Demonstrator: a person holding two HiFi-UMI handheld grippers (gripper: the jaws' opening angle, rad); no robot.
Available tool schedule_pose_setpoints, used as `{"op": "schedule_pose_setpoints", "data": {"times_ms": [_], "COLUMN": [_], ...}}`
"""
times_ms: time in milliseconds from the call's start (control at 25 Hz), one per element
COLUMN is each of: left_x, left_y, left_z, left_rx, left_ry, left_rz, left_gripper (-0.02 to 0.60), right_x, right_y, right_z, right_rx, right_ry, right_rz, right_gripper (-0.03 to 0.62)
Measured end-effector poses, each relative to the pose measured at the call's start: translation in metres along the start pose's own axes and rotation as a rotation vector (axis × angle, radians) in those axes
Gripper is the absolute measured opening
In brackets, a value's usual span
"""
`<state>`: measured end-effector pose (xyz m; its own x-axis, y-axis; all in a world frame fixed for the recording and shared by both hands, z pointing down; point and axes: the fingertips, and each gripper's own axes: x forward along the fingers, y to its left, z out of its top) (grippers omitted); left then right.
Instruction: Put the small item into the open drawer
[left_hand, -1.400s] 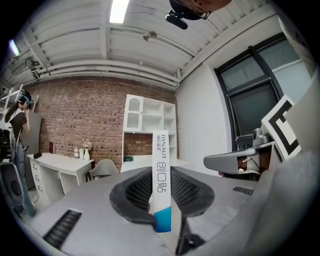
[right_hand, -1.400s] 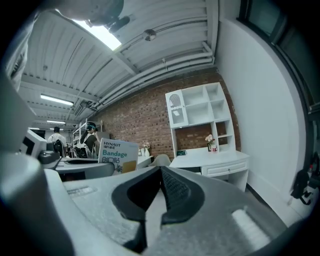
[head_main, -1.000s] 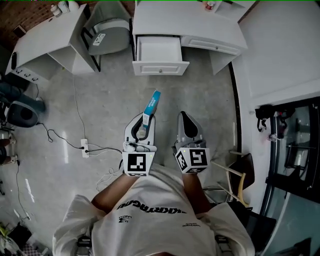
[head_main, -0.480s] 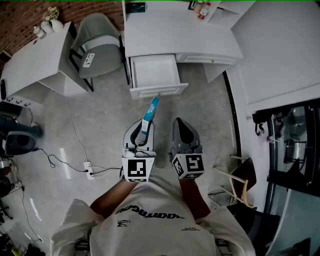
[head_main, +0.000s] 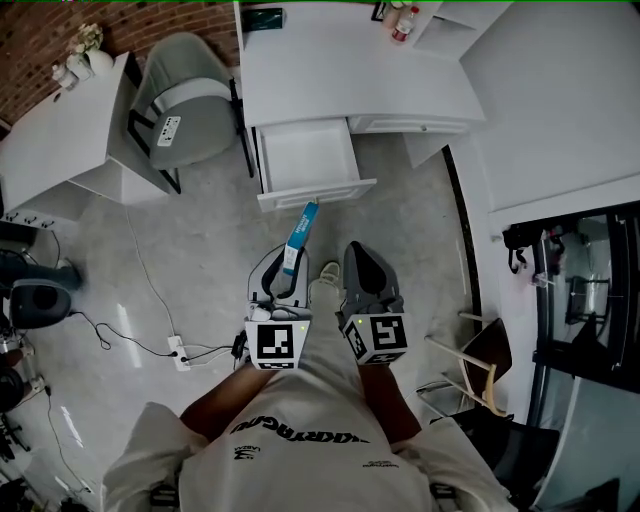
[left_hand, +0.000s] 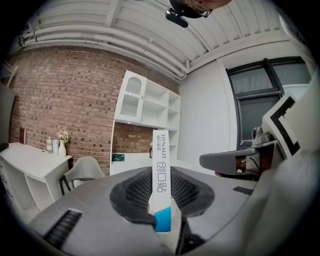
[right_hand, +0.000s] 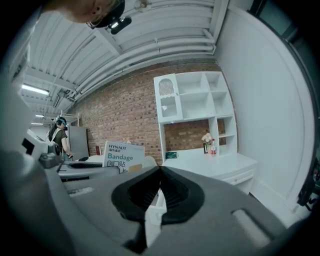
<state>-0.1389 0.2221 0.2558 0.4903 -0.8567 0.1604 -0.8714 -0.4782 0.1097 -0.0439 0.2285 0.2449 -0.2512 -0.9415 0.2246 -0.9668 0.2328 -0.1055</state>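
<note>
A slim white and blue bandage box (head_main: 298, 237) sticks out forward from my left gripper (head_main: 283, 268), whose jaws are shut on its lower end. In the left gripper view the box (left_hand: 161, 175) stands upright between the dark pads. My right gripper (head_main: 362, 270) is beside it, jaws closed together with nothing between them; in the right gripper view the box (right_hand: 123, 156) shows at the left. The open white drawer (head_main: 305, 160) juts from the white desk (head_main: 350, 70) just ahead of the box's tip. Its inside looks bare.
A grey chair (head_main: 185, 110) stands left of the drawer, by a second white desk (head_main: 65, 125). A power strip with cables (head_main: 178, 352) lies on the floor at left. A white wall and a dark glass door (head_main: 580, 300) run along the right. Bottles (head_main: 400, 18) stand on the desk's far edge.
The desk and drawer have come closer and lower in the head view as the person walks toward them. Both grippers keep their pose, the box still held.
</note>
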Motion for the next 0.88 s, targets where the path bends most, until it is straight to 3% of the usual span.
{"op": "schedule_pose_setpoints", "data": {"times_ms": [520, 880], "left_x": [0.099, 0.188], "left_y": [0.008, 0.017], "left_z": [-0.004, -0.010], "left_rx": [0.037, 0.027], "left_ry": [0.030, 0.092], "left_rz": [-0.003, 0.051], "left_gripper": [0.080, 0.080], "right_x": [0.072, 0.145], "right_y": [-0.057, -0.122], "right_z": [-0.001, 0.005], "right_rx": [0.032, 0.048], "right_ry": [-0.002, 0.035], "right_rz": [0.009, 0.048], "right_gripper": [-0.003, -0.003]}}
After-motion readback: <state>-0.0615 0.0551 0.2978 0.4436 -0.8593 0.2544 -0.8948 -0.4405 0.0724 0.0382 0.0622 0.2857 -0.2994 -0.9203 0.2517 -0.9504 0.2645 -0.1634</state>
